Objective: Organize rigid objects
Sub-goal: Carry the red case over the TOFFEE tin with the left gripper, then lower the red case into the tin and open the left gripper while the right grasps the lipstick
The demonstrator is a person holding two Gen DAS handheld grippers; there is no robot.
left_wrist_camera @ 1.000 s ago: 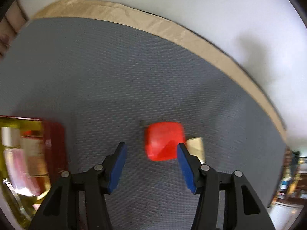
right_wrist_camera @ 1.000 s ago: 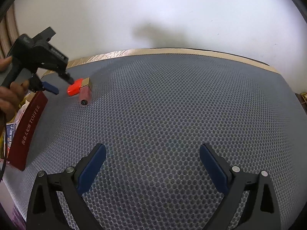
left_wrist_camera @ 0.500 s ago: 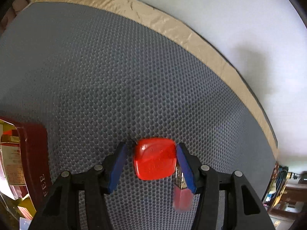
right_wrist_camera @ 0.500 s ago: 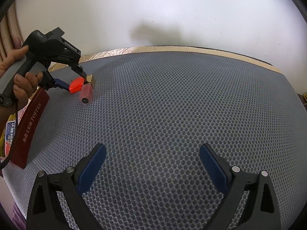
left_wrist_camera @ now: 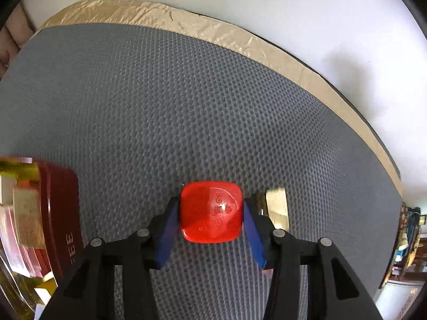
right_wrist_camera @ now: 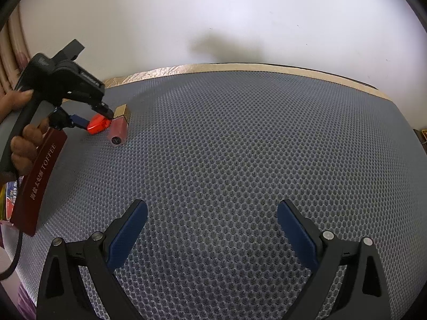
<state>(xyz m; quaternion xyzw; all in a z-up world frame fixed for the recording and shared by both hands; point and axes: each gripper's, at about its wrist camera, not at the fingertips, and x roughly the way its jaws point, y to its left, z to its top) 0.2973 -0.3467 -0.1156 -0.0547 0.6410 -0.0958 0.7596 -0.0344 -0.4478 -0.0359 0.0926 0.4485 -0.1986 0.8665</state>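
Clamped between the 2 blue pads of the left gripper (left_wrist_camera: 211, 220): a red rounded-square block (left_wrist_camera: 211, 212), embossed marks on its upper face, held low over the grey honeycomb mat (left_wrist_camera: 186, 101). Just right of the block, partly hidden behind the right pad, a gold-capped pink tube (right_wrist_camera: 119, 130) lying on its side on the mat. At left, close by, a dark red toffee box (right_wrist_camera: 38, 178) standing on edge, with blurred packets behind it. Along the mat's far side, a crinkled gold foil strip (left_wrist_camera: 202, 26) against a white wall (right_wrist_camera: 213, 13). Well apart from all this, the right gripper (right_wrist_camera: 212, 221) with fingers spread wide, holding nothing, above bare mat.
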